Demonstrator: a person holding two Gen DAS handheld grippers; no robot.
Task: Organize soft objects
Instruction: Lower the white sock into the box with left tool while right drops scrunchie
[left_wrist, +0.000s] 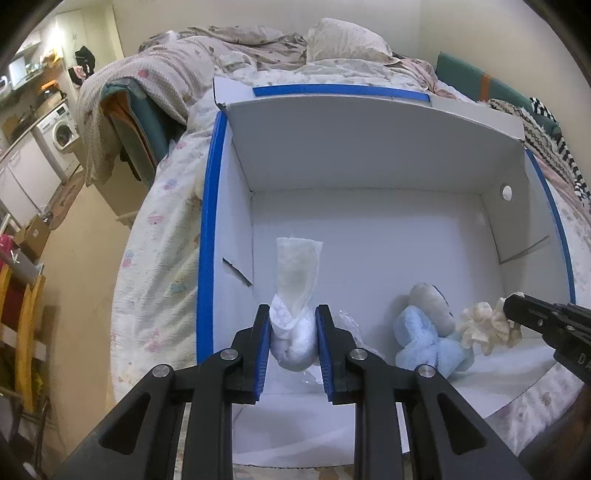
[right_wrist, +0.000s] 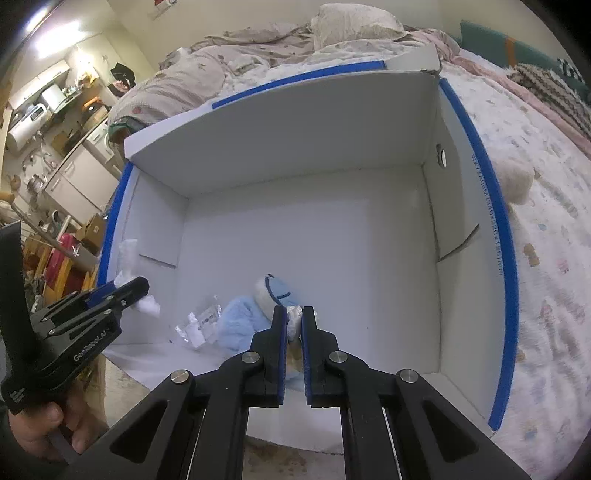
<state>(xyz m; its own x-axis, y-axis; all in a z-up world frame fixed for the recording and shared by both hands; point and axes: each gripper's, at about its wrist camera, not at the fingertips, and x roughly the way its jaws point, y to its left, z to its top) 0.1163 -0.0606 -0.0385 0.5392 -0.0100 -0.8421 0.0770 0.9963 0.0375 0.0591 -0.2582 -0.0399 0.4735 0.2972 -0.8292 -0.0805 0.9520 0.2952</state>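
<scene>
only right view, beige plush (right_wrist: 517, 182) outside box (right_wrist: 280, 110)

Walls: plain cream wall (left_wrist: 369, 33) behind the bed.
Bed: wide bed (left_wrist: 162, 229) with a pale patterned sheet, a rumpled beige blanket (left_wrist: 166, 74) and a pillow (left_wrist: 347, 40) at its far end.
Floor: tan floor (left_wrist: 85, 258) left of the bed.
Kitchen corner: white washing machine (left_wrist: 61, 131) under a counter, white cabinets (right_wrist: 79, 181) beside it.
Left edge: wooden rack (left_wrist: 26, 325).
Light: bright ceiling glare (right_wrist: 55, 37).

One white box (left_wrist: 369, 155), one blue plush (left_wrist: 424, 343), one cream scrunchie (left_wrist: 480, 328), two hand-held grippers, left (left_wrist: 293, 321) and right (right_wrist: 294, 321)
</scene>
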